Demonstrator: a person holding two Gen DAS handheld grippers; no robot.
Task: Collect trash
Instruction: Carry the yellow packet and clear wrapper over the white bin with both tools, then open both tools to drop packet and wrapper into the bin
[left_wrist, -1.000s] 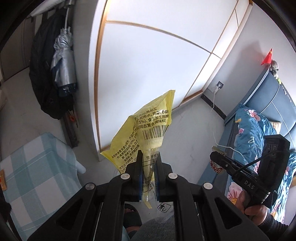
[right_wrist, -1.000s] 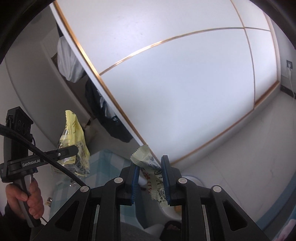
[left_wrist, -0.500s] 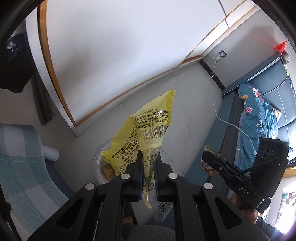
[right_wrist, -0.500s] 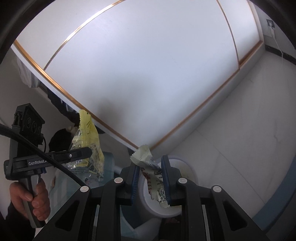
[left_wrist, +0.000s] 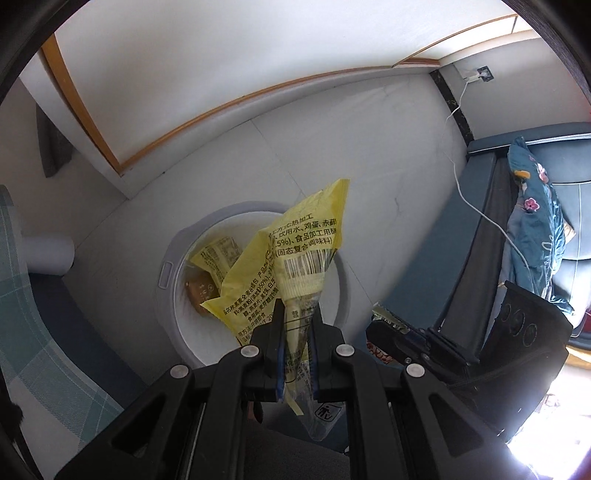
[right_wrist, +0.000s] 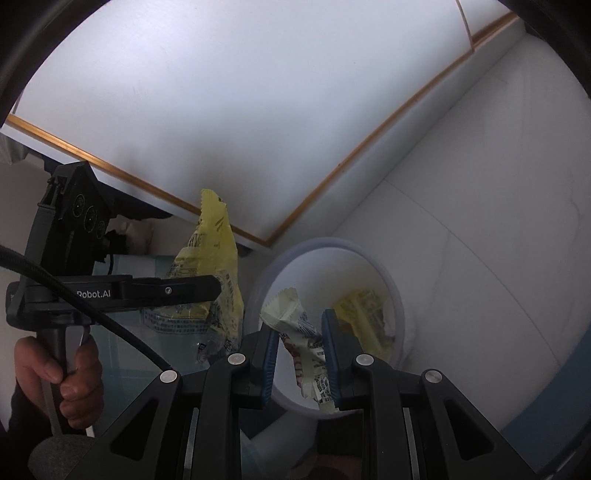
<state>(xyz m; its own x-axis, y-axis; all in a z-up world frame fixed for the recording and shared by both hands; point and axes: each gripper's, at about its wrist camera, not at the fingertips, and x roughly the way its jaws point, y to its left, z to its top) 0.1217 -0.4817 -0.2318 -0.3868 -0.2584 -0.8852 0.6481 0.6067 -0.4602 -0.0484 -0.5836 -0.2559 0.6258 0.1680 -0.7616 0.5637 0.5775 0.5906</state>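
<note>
My left gripper (left_wrist: 296, 325) is shut on a yellow snack bag (left_wrist: 295, 254) with a barcode, held above a white round trash bin (left_wrist: 168, 273) on the floor. Inside the bin lie a yellow wrapper (left_wrist: 218, 258) and a brown piece. My right gripper (right_wrist: 299, 332) is shut on a pale crumpled wrapper (right_wrist: 291, 314) with red and black print, over the same bin (right_wrist: 397, 295). The right wrist view also shows the left gripper (right_wrist: 207, 286) with its yellow bag (right_wrist: 214, 240), held by a person's hand (right_wrist: 70, 373). The right gripper (left_wrist: 384, 328) appears at the right of the left wrist view.
A white wardrobe with gold trim (left_wrist: 221, 107) stands behind the bin. A checked teal cloth (left_wrist: 33, 332) lies at the left. A blue bed with a floral quilt (left_wrist: 535, 229) is at the right, with a white cable (left_wrist: 476, 206) running from a wall socket.
Both grippers have come down and tilted toward the floor, each still gripping its wrapper. The bin, barely seen before, now lies right under them.
</note>
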